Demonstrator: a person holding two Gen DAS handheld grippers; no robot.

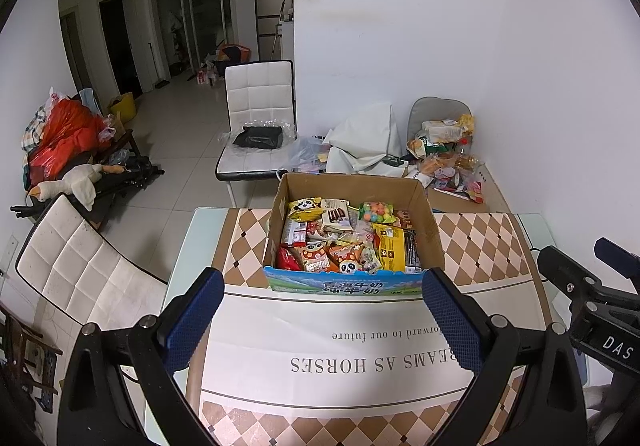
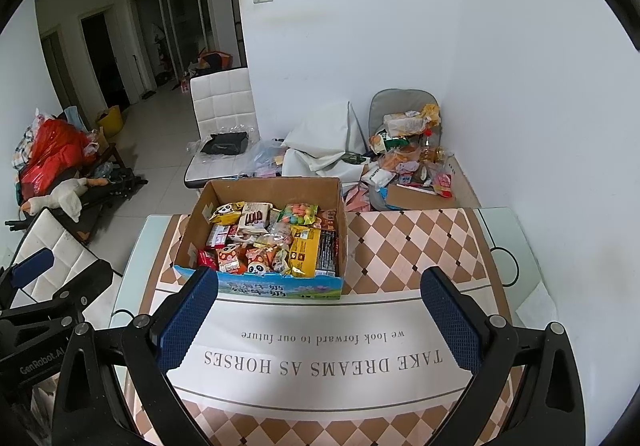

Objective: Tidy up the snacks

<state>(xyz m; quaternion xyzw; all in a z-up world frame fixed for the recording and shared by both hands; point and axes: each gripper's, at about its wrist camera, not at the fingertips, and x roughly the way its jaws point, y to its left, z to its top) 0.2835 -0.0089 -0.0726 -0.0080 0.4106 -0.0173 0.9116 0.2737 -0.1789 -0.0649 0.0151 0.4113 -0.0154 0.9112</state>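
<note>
An open cardboard box (image 1: 434, 234) stands on the table's far half, also in the right wrist view (image 2: 192, 230). It is full of several snack packets: a yellow bag (image 1: 389, 248), a panda packet (image 1: 305, 207) and a bag of coloured balls (image 1: 376, 210). My left gripper (image 1: 322, 288) is open and empty, just short of the box's near blue wall. My right gripper (image 2: 318, 286) is open and empty, a little to the right of the box. The right gripper's body (image 1: 592, 306) shows at the left view's right edge.
The table carries a checked cloth with a white printed panel (image 2: 320, 346). A white chair (image 1: 258, 117) with a black item stands behind the table, another white chair (image 1: 76, 270) at the left. A heap of snacks and bags (image 2: 412, 153) lies on the floor at the wall.
</note>
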